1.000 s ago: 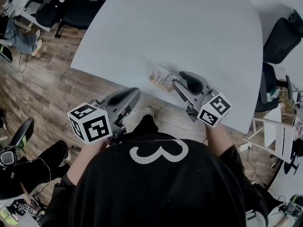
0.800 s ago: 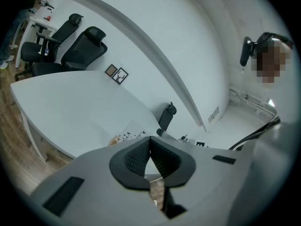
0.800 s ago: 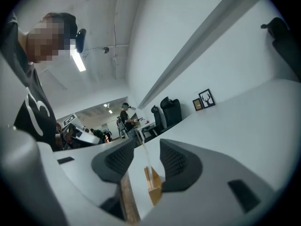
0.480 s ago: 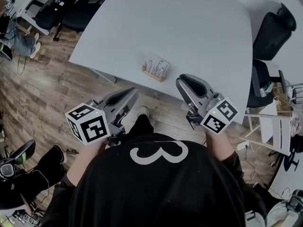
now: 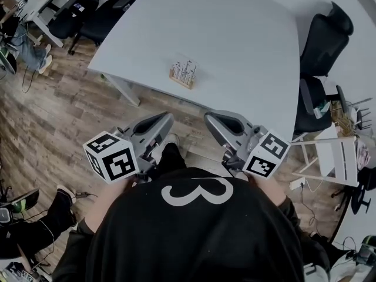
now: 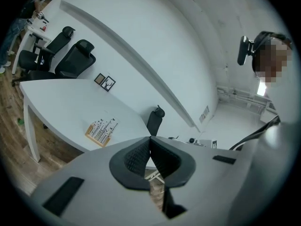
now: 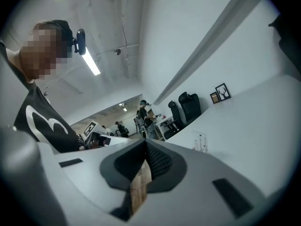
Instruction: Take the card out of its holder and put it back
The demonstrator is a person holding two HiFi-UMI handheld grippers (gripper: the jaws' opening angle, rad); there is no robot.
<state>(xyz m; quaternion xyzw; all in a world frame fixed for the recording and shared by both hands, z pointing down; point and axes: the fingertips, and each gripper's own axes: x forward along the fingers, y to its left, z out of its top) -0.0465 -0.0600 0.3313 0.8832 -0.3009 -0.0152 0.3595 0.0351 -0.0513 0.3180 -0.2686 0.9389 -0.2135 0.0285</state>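
Observation:
A small wooden card holder (image 5: pixel 183 75) with white cards upright in it stands near the front edge of the white table (image 5: pixel 235 34). It shows too in the left gripper view as the card holder (image 6: pixel 100 132) and, far off, in the right gripper view as the card holder (image 7: pixel 201 142). Both grippers hang off the table over the floor, close to the person's body. My left gripper (image 5: pixel 166 117) is shut and holds nothing. My right gripper (image 5: pixel 208 117) is shut too, with its pads (image 7: pixel 157 161) together and no card between them.
Black office chairs (image 5: pixel 320 37) stand at the table's right side, more chairs (image 5: pixel 94 4) at the far left. A white rack (image 5: pixel 335 157) is at the right. Wood floor (image 5: pixel 53 116) lies under the grippers. Two small picture frames (image 6: pixel 105 81) stand on the table's far side.
Both grippers and the view have drawn back from the table. The right gripper, beside the holder a second ago, has pulled away over the floor. The holder stays on the table.

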